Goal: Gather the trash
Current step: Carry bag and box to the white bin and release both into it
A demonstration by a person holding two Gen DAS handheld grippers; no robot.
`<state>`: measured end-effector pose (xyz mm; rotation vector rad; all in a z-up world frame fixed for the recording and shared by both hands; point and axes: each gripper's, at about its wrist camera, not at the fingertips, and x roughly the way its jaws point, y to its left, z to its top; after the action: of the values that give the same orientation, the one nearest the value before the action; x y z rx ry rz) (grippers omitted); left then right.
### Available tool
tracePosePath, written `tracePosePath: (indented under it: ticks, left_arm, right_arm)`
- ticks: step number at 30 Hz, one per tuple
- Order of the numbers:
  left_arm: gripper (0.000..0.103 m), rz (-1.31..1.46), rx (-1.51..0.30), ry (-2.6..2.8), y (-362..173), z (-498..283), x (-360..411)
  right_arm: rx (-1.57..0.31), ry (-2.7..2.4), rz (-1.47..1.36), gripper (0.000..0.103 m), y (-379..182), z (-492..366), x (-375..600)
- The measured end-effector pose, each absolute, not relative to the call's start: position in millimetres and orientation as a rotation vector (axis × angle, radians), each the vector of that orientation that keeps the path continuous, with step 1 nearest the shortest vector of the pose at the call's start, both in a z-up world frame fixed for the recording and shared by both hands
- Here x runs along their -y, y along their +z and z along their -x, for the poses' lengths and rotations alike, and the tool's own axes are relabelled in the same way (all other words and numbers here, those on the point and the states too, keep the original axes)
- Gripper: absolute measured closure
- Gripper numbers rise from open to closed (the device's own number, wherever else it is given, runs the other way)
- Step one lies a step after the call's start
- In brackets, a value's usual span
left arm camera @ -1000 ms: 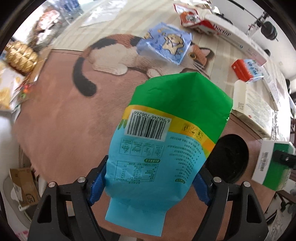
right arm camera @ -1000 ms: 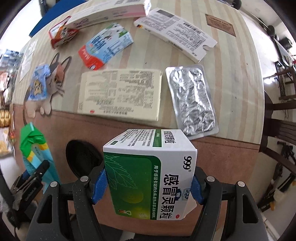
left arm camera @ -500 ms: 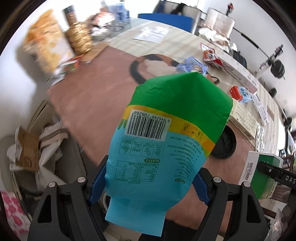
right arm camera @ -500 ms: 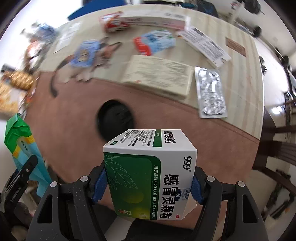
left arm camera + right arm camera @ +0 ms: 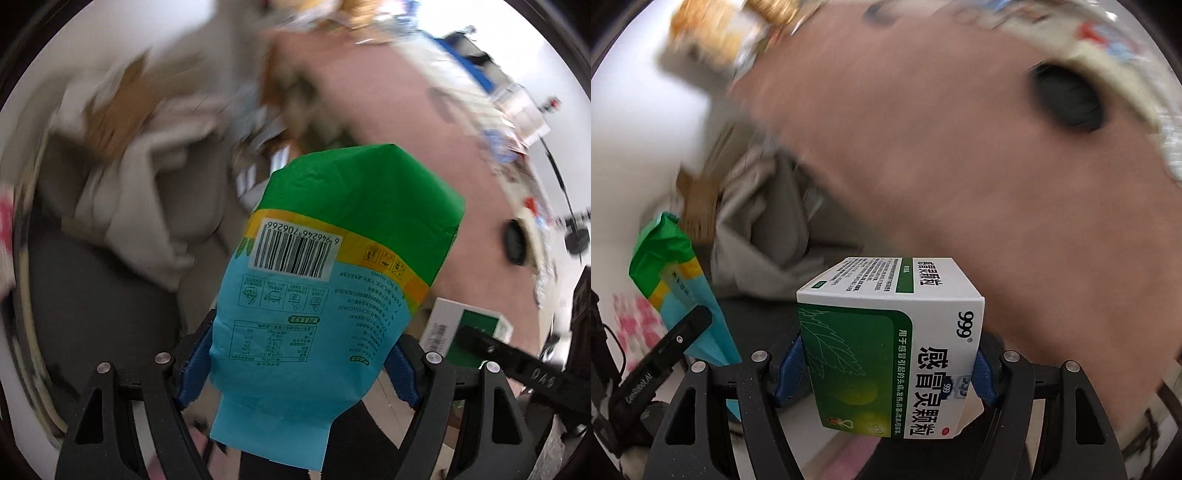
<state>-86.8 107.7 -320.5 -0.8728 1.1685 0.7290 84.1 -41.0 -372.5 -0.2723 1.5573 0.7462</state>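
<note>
Left claw (image 5: 299, 365) clamps the snack bag (image 5: 332, 280); right claw (image 5: 886, 373) clamps the medicine box (image 5: 890, 347), both beside the lined bin (image 5: 110, 280). Early release risks missing it.

Green, yellow and light-blue snack bag (image 5: 332, 288) — green-and-white leaf-printed medicine box (image 5: 886, 347).

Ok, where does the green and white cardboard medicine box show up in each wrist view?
Left wrist view: the green and white cardboard medicine box sits at the lower right edge, partly hidden behind the snack bag and clamped by the right gripper's black finger.
Right wrist view: bottom centre, large, gripped between the blue pads.
Shared landmark: the green and blue plastic snack bag, central in the left view, far left in the right.
</note>
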Motion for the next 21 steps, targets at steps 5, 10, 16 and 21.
tracePosePath:
  ticks: [5,10,16,21]
  left_arm:
    - [0.024,1.102,-1.187,0.784,-422.9,144.7,-130.6]
    - [0.024,1.392,-1.175,0.745,-557.7,177.7,-150.2]
    - [0.022,1.568,-1.183,0.701,-698.6,188.0,-163.5]
    - [0.005,1.605,-1.171,0.729,-754.8,193.8,-159.4]
  right_arm:
    - [-1.655,0.793,0.368,0.028,-461.8,-35.2,6.4]
    - [-1.736,0.795,0.463,0.028,-575.5,-15.6,-17.6]
    - [-1.798,0.782,0.516,0.028,-697.4,-11.7,-24.5]
    - [-1.864,0.822,0.538,0.018,-782.7,-4.6,-29.6]
